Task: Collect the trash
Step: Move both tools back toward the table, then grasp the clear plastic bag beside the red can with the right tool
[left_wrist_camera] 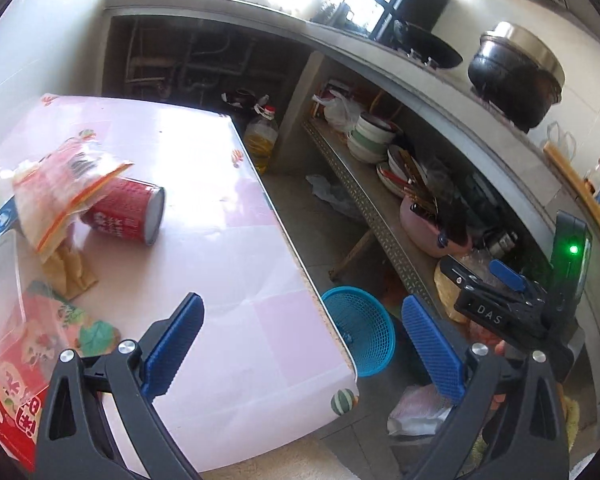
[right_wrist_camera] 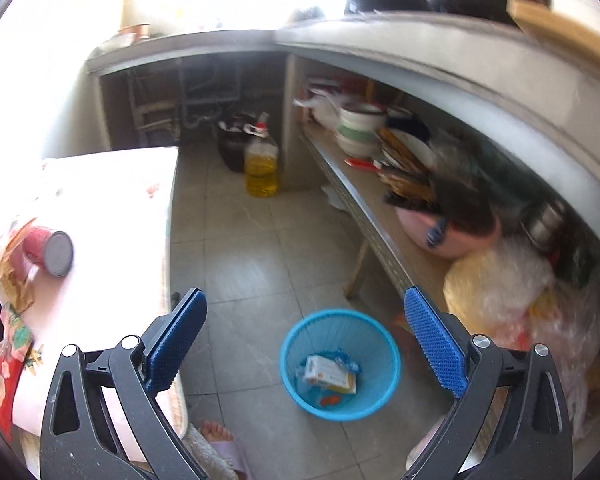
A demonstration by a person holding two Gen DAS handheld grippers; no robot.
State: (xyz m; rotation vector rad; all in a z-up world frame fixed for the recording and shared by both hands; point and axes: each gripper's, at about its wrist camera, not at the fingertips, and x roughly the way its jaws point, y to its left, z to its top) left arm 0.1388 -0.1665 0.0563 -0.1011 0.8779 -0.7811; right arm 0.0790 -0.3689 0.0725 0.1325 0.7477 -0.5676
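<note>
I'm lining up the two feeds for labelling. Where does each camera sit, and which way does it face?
Left wrist: on the open left claw, angled down at the pink table with the red can; the right claw's body shows at right.
Right wrist: on the open right claw, angled down at the blue basket on the floor; a slippered foot shows.
Shared: table, can, basket, oil bottle, shelf.

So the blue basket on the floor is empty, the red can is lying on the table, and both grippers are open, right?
Not quite: the blue basket already holds a small carton and scraps, as the right wrist view shows. The red can does lie on the table, and the left gripper and right gripper are open.
</note>
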